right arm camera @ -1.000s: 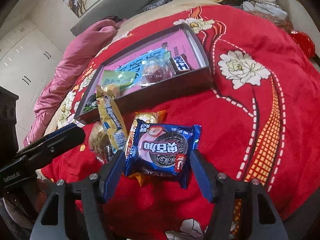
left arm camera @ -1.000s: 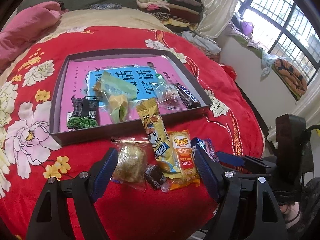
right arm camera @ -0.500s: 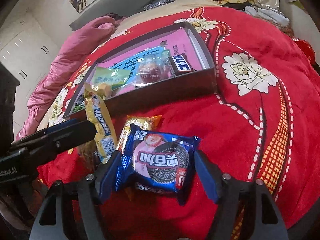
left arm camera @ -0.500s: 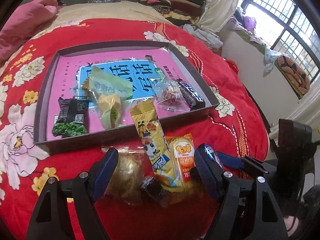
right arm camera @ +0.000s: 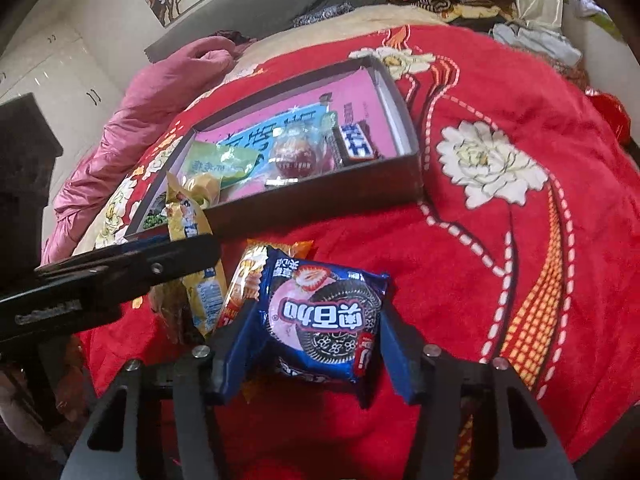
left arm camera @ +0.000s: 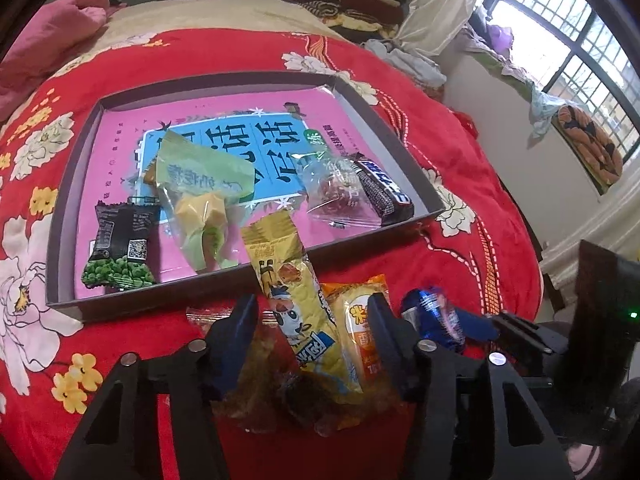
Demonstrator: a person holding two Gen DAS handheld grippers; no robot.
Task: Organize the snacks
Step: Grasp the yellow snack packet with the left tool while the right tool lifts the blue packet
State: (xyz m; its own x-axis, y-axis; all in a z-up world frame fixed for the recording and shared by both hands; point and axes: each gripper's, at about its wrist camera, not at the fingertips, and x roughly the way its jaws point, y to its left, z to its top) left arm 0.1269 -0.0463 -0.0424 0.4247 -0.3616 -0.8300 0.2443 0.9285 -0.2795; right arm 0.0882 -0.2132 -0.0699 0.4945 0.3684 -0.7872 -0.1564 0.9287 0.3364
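A bed covered by a red floral blanket (left arm camera: pixel 460 128) carries everything here. On it sits a shallow dark box tray (left arm camera: pixel 64 208) with a pink printed sheet lining its floor. Inside the tray lie a green-and-clear pastry packet (left arm camera: pixel 200 192), a black green-pea packet (left arm camera: pixel 120 248) near the front left corner, a clear bag of reddish sweets (left arm camera: pixel 336 192) and, just beside it, a dark chocolate bar (left arm camera: pixel 384 192) along the right wall.

In front of the tray, a loose cluster of snacks rests on the blanket. The long yellow snack packet (left arm camera: pixel 304 312) leans with its top end over the tray's front wall; an orange cake packet (left arm camera: pixel 360 324) lies touching its right side.

The left tongs (left arm camera: pixel 312 320) stand spread apart around these two packets, not pressing them. The right tongs (right arm camera: pixel 316 340) are closed on the blue Oreo packet (right arm camera: pixel 324 312), held just right of the cluster.
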